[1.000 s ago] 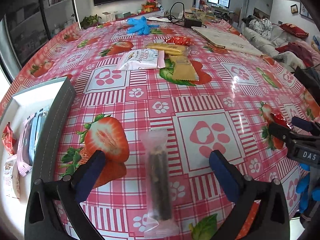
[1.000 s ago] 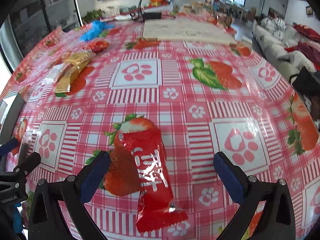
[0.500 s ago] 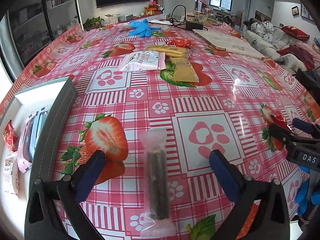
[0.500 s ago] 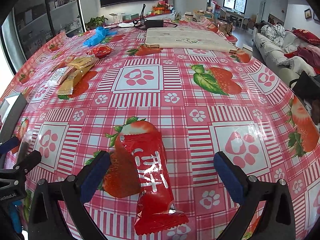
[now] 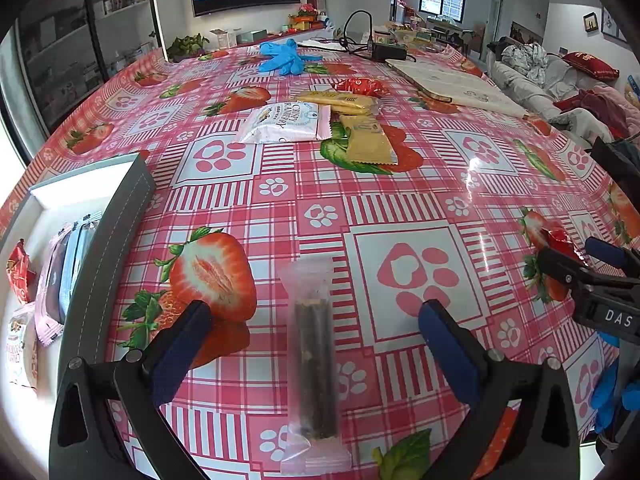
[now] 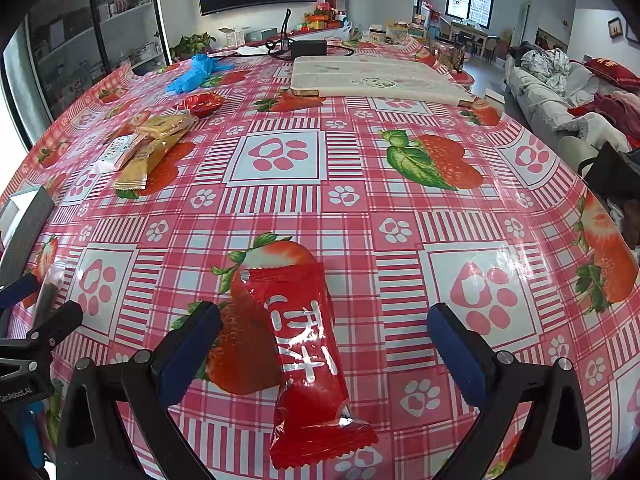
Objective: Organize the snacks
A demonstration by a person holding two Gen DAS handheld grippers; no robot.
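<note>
A few packets are already filed in the tray, more remain on the counter — each hand-held gripper, left and right, is spread wide, nothing gripped.

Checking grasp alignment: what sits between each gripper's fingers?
Left wrist view: left gripper is open astride the clear packet. Right wrist view: right gripper is open astride the red packet. Both lie on the tablecloth.

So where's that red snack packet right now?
The red snack packet lies flat on the strawberry tablecloth, between the open right gripper's fingers.
</note>
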